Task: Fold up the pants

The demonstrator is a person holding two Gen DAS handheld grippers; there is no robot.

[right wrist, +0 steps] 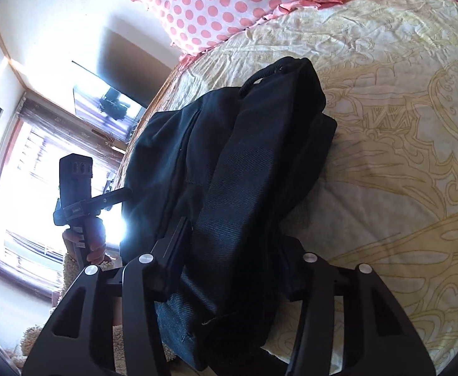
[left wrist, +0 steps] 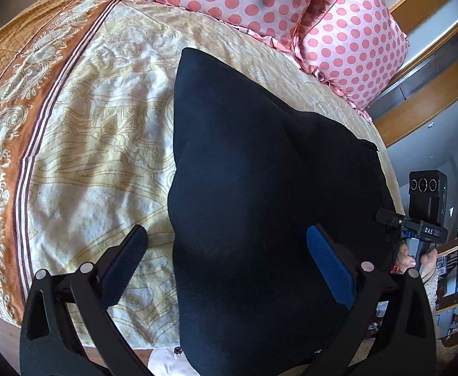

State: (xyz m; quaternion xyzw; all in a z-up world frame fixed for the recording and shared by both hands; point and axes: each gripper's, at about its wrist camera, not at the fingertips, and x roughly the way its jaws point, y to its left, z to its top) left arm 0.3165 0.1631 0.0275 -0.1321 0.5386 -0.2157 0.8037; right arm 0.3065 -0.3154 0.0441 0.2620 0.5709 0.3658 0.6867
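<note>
The dark navy pants [left wrist: 254, 188] lie folded in a bundle on the cream patterned bedspread [left wrist: 88, 144]. My left gripper [left wrist: 225, 250] is open, its blue-padded fingers [left wrist: 329, 266] wide apart, one over the cloth and one over the bedspread, above the bundle's near end. In the right wrist view the pants [right wrist: 244, 172] lie as a thick folded stack with the waistband and drawstring at the far end. My right gripper [right wrist: 235, 250] is closed on the near part of the pants, cloth bunched between its fingers. The other gripper, held in a hand, shows in each view [left wrist: 423, 219] [right wrist: 78, 194].
Two pink polka-dot pillows [left wrist: 291, 9] lie at the head of the bed, also in the right wrist view [right wrist: 203, 3]. A brown patterned border [left wrist: 16, 119] runs along the bed's left side. A wooden window frame [right wrist: 6, 188] and a wall-mounted screen [right wrist: 110, 106] lie beyond the bed edge.
</note>
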